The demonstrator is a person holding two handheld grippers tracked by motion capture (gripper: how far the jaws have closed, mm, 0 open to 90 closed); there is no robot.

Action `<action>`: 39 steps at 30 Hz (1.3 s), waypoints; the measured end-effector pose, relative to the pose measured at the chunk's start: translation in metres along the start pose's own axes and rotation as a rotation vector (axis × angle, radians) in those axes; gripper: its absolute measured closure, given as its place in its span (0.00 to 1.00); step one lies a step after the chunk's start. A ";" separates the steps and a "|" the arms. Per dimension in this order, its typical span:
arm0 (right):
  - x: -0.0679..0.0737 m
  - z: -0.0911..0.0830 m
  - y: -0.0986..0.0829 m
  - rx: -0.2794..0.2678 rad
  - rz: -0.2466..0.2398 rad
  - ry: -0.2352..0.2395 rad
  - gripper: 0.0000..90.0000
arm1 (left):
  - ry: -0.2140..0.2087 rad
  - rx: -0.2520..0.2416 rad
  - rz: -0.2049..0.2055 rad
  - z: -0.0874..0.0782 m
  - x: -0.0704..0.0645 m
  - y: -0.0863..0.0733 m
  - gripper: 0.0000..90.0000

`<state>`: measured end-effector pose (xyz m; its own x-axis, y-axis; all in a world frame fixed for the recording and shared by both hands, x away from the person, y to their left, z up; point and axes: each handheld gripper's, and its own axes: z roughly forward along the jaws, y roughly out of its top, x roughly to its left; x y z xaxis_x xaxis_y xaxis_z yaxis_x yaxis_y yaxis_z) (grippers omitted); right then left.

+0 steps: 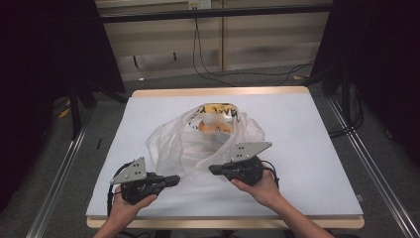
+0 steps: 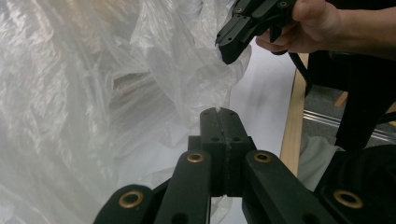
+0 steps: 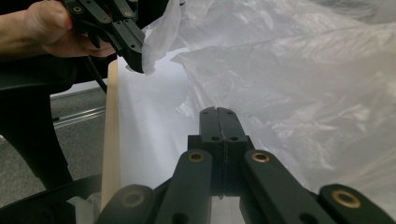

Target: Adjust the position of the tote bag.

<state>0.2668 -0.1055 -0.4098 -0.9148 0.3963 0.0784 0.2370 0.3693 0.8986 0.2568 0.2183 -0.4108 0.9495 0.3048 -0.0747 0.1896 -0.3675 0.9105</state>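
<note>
High view: a person at a white-topped counter (image 1: 307,148) with a pale wooden edge holds a two-jaw gripper in each hand, both aimed inward at a crumpled clear plastic bag (image 1: 198,144) lying at the middle of the counter, just beyond the jaws. Dark curtains flank the counter, black cables trail across the grey floor behind it, and a metal rail runs along each side; nothing stands between the jaws and the bag.

Left gripper (image 2: 219,116), seen in its own view, has its jaws pressed together with a thin sliver of the bag's film pinched at the tips; the bag's folds rise ahead and to the left of them. Right gripper (image 3: 218,116) likewise shows jaws pressed together at the bag's near edge, though whether film is caught between them cannot be told. In the left gripper view, bag film sits at its black tips.

Translucent and heavily wrinkled, the bag holds a yellow-and-black printed package (image 1: 216,113) toward its far end, with something orange beneath, blurred by the film.
</note>
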 end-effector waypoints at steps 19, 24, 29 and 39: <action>-0.017 -0.045 0.044 -0.130 -0.039 -0.100 1.00 | 0.058 -0.115 0.092 -0.016 0.016 0.076 1.00; -0.028 -0.067 0.062 -0.186 -0.039 -0.153 1.00 | 0.089 -0.159 0.115 -0.025 0.021 0.100 1.00; -0.035 -0.079 0.067 -0.217 -0.033 -0.184 1.00 | 0.123 -0.174 0.129 -0.031 0.028 0.120 1.00; -0.050 -0.108 0.091 -0.287 -0.035 -0.252 1.00 | 0.154 -0.228 0.120 -0.039 0.048 0.153 1.00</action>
<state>0.2985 -0.1826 -0.2852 -0.8032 0.5949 -0.0308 0.0733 0.1500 0.9860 0.3213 0.2109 -0.2594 0.9091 0.4077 0.0854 0.0010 -0.2073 0.9783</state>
